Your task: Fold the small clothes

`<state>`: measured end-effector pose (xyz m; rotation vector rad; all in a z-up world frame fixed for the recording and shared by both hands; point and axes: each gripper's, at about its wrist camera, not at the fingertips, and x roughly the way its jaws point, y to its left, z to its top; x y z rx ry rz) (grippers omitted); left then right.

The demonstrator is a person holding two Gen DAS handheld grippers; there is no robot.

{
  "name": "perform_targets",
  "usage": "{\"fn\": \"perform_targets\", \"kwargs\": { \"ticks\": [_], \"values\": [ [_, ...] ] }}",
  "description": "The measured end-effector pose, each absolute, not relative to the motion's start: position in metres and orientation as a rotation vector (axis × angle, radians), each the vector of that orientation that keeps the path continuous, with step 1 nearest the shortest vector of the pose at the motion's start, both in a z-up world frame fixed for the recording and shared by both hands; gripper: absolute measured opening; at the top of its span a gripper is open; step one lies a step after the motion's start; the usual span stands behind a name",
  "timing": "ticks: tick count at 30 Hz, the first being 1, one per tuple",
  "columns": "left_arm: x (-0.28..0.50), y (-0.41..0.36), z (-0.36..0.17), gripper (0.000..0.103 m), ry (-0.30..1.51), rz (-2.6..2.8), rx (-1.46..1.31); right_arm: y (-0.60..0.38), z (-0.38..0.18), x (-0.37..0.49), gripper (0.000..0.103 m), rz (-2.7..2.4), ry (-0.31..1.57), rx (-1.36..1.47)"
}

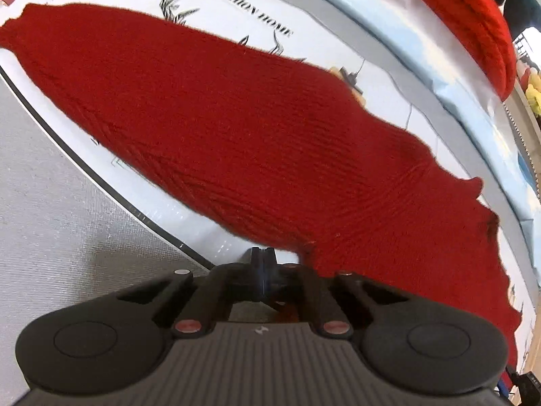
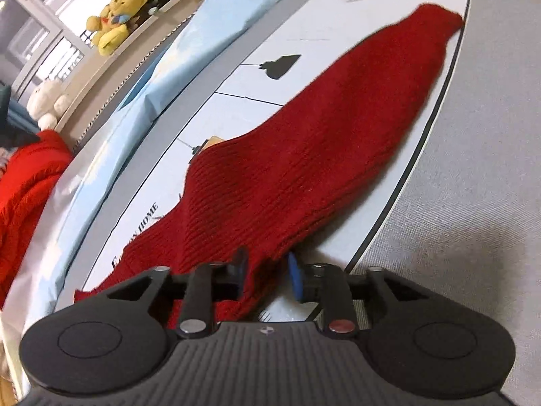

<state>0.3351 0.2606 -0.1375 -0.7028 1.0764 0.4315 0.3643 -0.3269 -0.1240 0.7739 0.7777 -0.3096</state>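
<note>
Right wrist: yellow plush (image 2: 113,17) beyond red knit (image 2: 304,155).

Two red knits (image 2: 304,155) (image 2: 23,182) — two plush toys (image 2: 115,17) (image 2: 47,101) — two claws (image 1: 263,264) (image 2: 267,270).

1. White printed table cover (image 2: 236,77) with black line drawings: black capital lettering (image 2: 143,221) beside the dark red knitted garment (image 2: 287,155). Right wrist view reads "...ON HOME"; the start of the first word is hidden under the knit.
2. Same lettering (image 1: 252,17) in the left wrist view: upside down, blurred. Reads roughly "...SHION HOME"; first letters can't be made out.
3. Small pale logo mark (image 2: 266,330) on the ribbed grey gripper body: a symbol, not text. Same mark (image 1: 261,330) on the other gripper body.
4. Nothing else legible.
</note>
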Motion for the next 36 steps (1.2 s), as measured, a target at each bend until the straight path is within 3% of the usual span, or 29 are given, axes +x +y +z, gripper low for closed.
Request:
{"fn": "perform_targets", "kwargs": {
  "ticks": [5,7,9,13,18,20,22,27,32,36],
  "values": [
    [0.338,0.236,-0.107,0.003,1.0,0.363,-0.609,-0.301,-0.093,0.354,0.035,-0.269,0.703,0.63],
    [0.34,0.224,-0.105,0.003,0.999,0.338,-0.573,-0.282,-0.085,0.354,0.041,-0.194,0.69,0.54],
    [0.344,0.217,-0.11,0.006,1.018,0.308,-0.541,-0.263,-0.089,0.361,0.048,-0.112,0.718,0.423],
    [0.349,0.214,-0.14,0.005,1.135,0.277,-0.52,-0.266,-0.14,0.375,0.048,-0.169,0.969,0.417],
    [0.346,0.21,-0.121,0.006,1.109,0.282,-0.532,-0.257,-0.118,0.365,0.048,-0.203,0.896,0.346],
    [0.345,0.207,-0.101,0.011,1.046,0.263,-0.519,-0.247,-0.101,0.361,0.048,-0.192,0.874,0.345],
    [0.345,0.203,-0.085,0.022,0.996,0.266,-0.486,-0.228,-0.079,0.357,0.048,-0.165,0.842,0.349],
    [0.341,0.208,-0.06,0.03,0.928,0.292,-0.421,-0.171,-0.01,0.341,0.05,0.011,0.727,0.342],
    [0.328,0.226,-0.05,0.046,0.887,0.347,-0.432,-0.13,0.024,0.315,0.072,0.129,0.559,0.242],
    [0.32,0.242,-0.048,0.047,0.871,0.402,-0.462,-0.11,0.006,0.315,0.073,0.132,0.511,0.146]
  ]
}}
